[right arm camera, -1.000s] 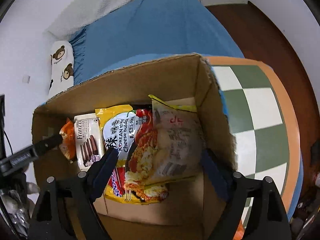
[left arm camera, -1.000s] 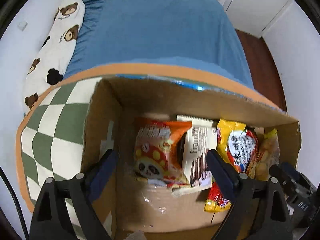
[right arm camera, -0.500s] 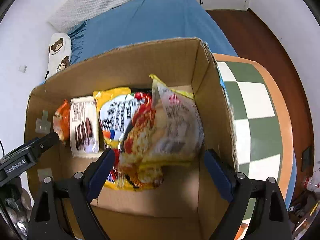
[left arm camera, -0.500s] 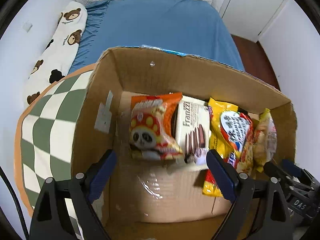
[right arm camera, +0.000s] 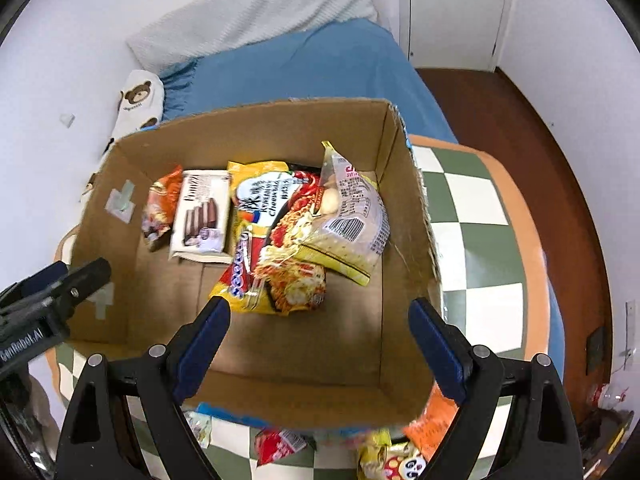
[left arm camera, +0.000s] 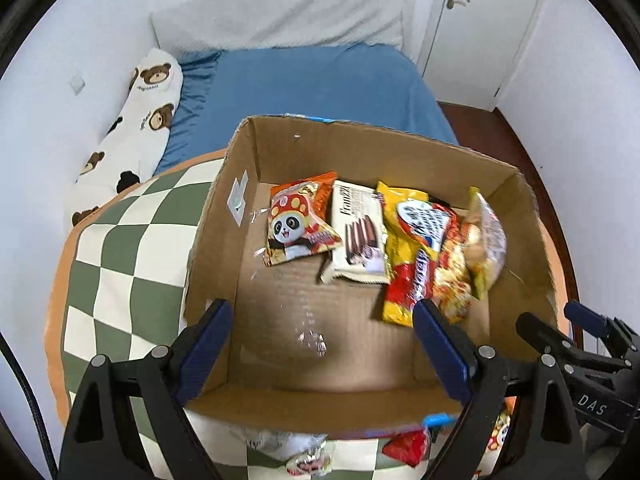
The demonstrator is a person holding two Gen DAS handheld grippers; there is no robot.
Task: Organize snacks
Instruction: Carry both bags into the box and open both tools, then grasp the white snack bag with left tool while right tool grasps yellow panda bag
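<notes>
The bed [left arm camera: 320,80] with its blue sheet filled the far part of both views, with a white pillow [left arm camera: 280,16] at its head and a long bear-print cushion [left arm camera: 136,128] along the wall side. In front of it stood a round table [left arm camera: 120,264] with a green and cream check top and an orange rim. An open cardboard box [left arm camera: 360,160] sat on this table and covered most of its middle, reaching close to the far edge.

Inside the box, four snack packs lay in a row against the far wall. From the left wall: an orange panda snack bag [left arm camera: 300,220], a white wafer pack [left arm camera: 360,232] touching it, a yellow noodle pack [left arm camera: 416,256], and a clear cracker bag [right arm camera: 348,216] that rested partly on the noodle pack and leaned toward the right wall. The near half of the box floor was bare cardboard.

More small packets lay on the table at its near edge, just outside the near wall of the box: a red packet [right arm camera: 280,444], a yellow panda packet [right arm camera: 392,464] and an orange packet [right arm camera: 436,420].

The left gripper [left arm camera: 320,344] hung above the near left part of the box, jaws spread wide and holding nothing. The right gripper [right arm camera: 320,340] hung above the near right part, also spread wide with nothing between its blue pads [right arm camera: 436,348].
</notes>
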